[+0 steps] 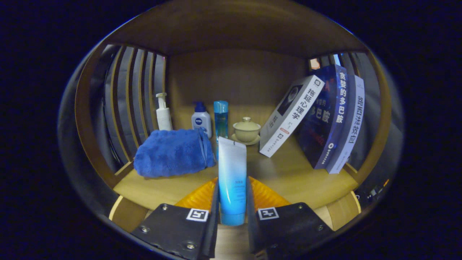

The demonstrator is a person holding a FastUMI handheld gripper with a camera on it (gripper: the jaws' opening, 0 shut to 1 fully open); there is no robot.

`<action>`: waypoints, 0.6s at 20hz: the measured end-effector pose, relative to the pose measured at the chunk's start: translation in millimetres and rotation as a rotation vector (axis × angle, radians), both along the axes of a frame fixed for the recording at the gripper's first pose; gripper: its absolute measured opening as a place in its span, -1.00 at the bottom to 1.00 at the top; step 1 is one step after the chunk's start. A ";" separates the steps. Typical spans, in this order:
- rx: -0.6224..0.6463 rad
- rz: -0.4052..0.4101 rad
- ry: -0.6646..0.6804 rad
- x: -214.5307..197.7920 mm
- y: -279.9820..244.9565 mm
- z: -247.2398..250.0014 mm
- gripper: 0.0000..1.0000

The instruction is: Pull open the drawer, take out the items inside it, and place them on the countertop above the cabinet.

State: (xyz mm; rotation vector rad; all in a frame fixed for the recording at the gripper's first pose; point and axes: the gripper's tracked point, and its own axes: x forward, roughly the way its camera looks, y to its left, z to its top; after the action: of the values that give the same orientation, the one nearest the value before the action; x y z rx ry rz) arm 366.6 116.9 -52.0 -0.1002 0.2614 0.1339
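My gripper [232, 196] is shut on a blue-and-white squeeze tube [232, 173], which stands upright between the two fingers with its cap end down. The tube hangs just above the front of the wooden countertop [288, 177]. Beyond the fingers a folded blue towel [173, 151] lies on the left part of that surface, close to the tube.
At the back stand a white pump bottle [163, 113], a small white bottle with a blue cap [201, 121], a tall blue bottle [220, 117] and a lidded tea cup on a saucer [246, 130]. Three books [325, 119] lean at the right. Slatted wooden sides enclose the shelf.
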 end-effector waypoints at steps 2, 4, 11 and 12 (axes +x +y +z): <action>0.009 0.004 -0.010 6.4 0.8 0.1 -0.30; 0.025 -0.012 0.001 13.5 -3.0 -2.6 -0.30; 0.004 -0.063 0.075 26.6 -11.0 -28.2 -0.30; 0.009 -0.073 0.042 28.9 -8.5 -21.3 -0.29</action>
State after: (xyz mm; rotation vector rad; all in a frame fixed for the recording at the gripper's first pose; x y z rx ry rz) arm 395.5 108.4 -73.4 -0.0785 0.3058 0.0648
